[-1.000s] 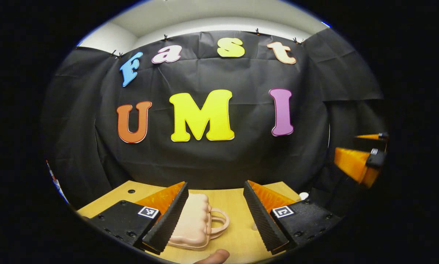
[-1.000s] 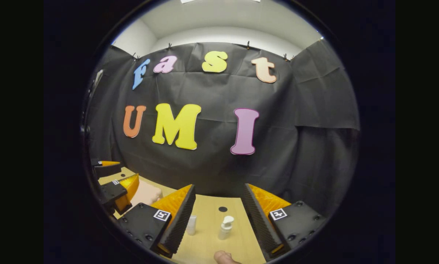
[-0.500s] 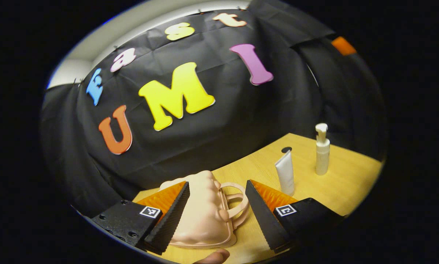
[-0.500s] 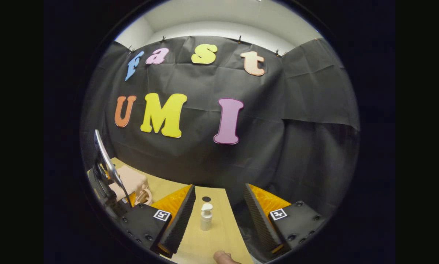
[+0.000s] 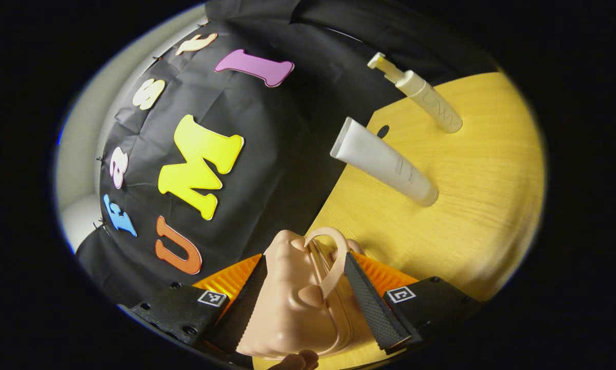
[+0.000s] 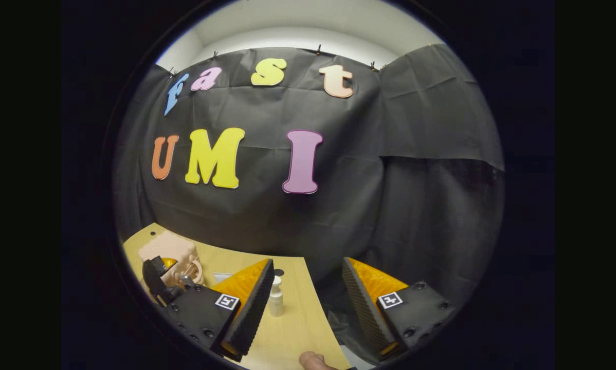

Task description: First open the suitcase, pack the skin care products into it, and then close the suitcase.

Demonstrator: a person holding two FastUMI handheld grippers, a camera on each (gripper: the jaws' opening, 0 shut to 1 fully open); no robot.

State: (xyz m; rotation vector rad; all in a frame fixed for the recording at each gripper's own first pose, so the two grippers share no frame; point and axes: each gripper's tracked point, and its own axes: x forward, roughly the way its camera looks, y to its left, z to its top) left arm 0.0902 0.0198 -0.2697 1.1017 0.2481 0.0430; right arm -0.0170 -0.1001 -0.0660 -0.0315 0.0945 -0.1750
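At the bottom of the left gripper view, the left claw [image 5: 302, 303] is seen spread wide around the small pink suitcase [image 5: 292, 313], which lies closed on the wooden desk [image 5: 472, 205]. The suitcase body fills most of the gap between the two fingers; whether either finger actually presses on it cannot be told. The looped handle [image 5: 333, 257] of the suitcase rises just beside the finger on the right of that view and partly overlaps it. A fingertip of the person [image 5: 300, 359] is visible at the lower edge, below the suitcase. This view is strongly rolled, so the desk appears slanted. Farther off on the desk, well apart from the suitcase, a white tube [image 5: 385, 163] is seen standing on its cap, and beyond it a white pump bottle [image 5: 425, 96] stands near the far edge. A small dark hole [image 5: 383, 131] in the desk top lies between the two products. The black cloth wall [image 5: 287, 154] closes the scene behind.

At the bottom of the right gripper view, the right claw [image 6: 308, 300] is held wide open with nothing between its fingers, above the near edge of the desk [image 6: 292, 334]. The pump bottle [image 6: 275, 303] is seen just beside the finger on the left of that view, not between the two. Farther to the left, the suitcase [image 6: 166, 252] is seen with the left claw [image 6: 164, 280] at it.
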